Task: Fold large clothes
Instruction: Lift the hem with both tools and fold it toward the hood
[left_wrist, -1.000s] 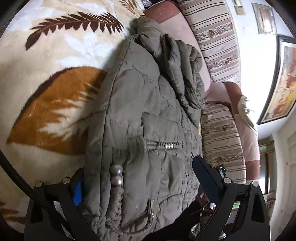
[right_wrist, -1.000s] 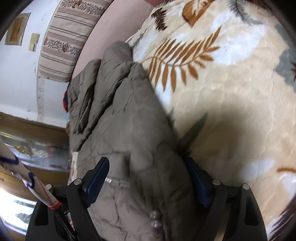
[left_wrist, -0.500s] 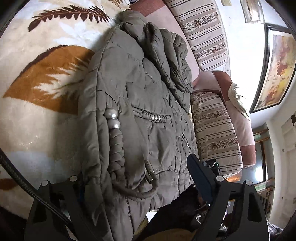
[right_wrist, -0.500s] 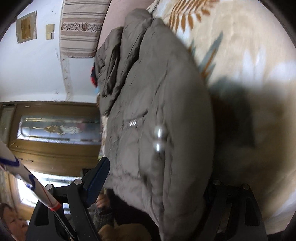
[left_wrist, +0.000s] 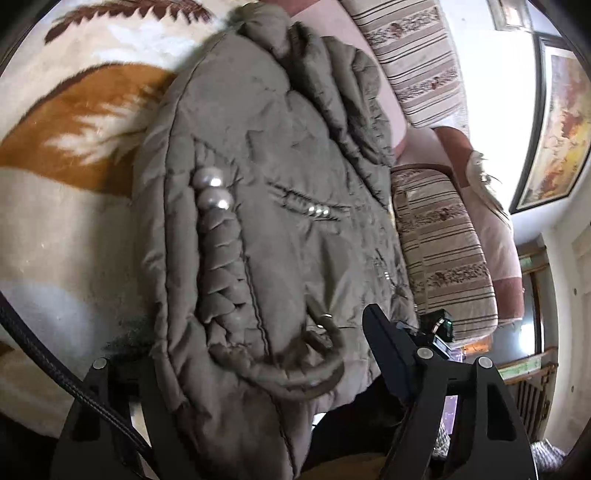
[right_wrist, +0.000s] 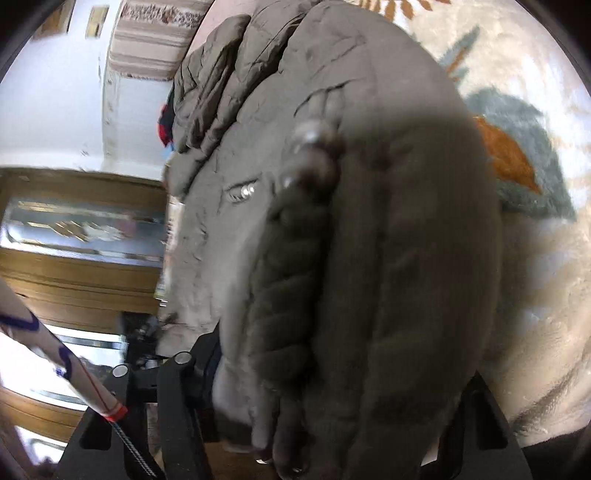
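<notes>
Jacket (left_wrist: 280, 206), olive quilted puffer, lies folded on leaf-print blanket (left_wrist: 55, 221), long axis running away from both cameras toward the striped sofa cushions (left_wrist: 439, 236); bunched hood or collar end at the far side, hem end near the claws. Braided trim with two pearl beads (left_wrist: 212, 192) runs along that same axis; cord loop (left_wrist: 314, 373) at the near hem. Left claw (left_wrist: 258, 369) low, pointing forward along the jacket, fingers spread wide with the hem bundle filling the gap; right finger (left_wrist: 388, 354) stands clear of the fabric, left one hidden under it. Right claw (right_wrist: 332, 398) close in at the near end, view blurred, fabric bulging between its fingers; grip state cannot tell. Framed picture (left_wrist: 554, 129) on wall.
</notes>
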